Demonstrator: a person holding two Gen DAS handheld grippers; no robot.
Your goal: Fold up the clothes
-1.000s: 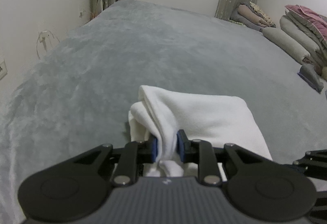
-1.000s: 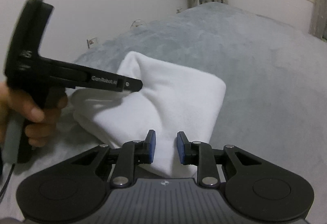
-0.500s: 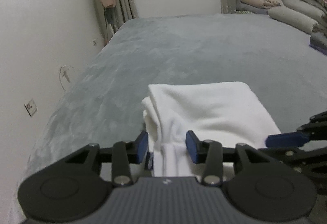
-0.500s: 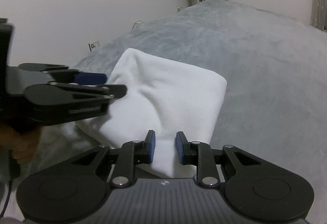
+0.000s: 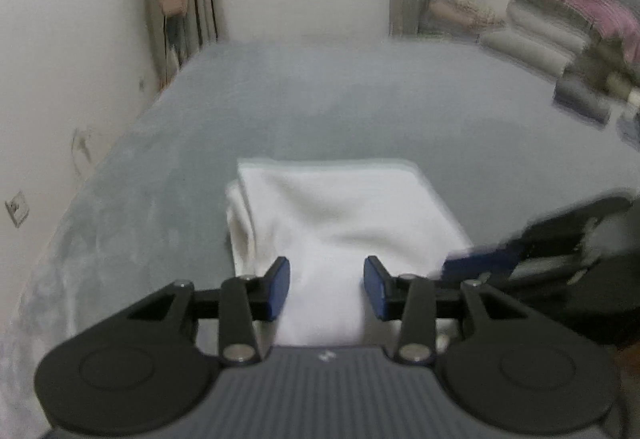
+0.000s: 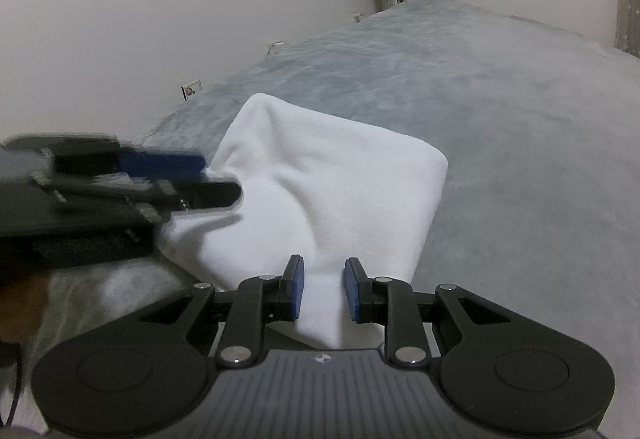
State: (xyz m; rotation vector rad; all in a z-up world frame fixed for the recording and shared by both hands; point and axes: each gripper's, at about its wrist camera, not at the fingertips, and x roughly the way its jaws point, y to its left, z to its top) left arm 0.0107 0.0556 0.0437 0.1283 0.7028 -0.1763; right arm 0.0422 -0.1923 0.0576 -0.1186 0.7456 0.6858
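A folded white garment (image 5: 340,215) lies on the grey bed cover (image 5: 360,107). My left gripper (image 5: 326,275) is open at its near edge, and the cloth runs loosely between the blue pads without touching them. My right gripper (image 6: 323,279) is shut on a near corner of the white garment (image 6: 320,199), which narrows between its pads. In the right wrist view the left gripper (image 6: 192,179) shows as a blur at the garment's left side. In the left wrist view the right gripper (image 5: 484,263) is a blur at the garment's right corner.
The grey bed cover (image 6: 500,119) stretches far ahead and to the right. A white wall with a socket (image 5: 16,207) borders the bed's left side. Stacked folded bedding (image 5: 560,35) lines the far right, under a window with curtains.
My left gripper has let go of the garment's edge and opened wide, and its view has tilted up. The right gripper keeps the same grip and has barely moved.
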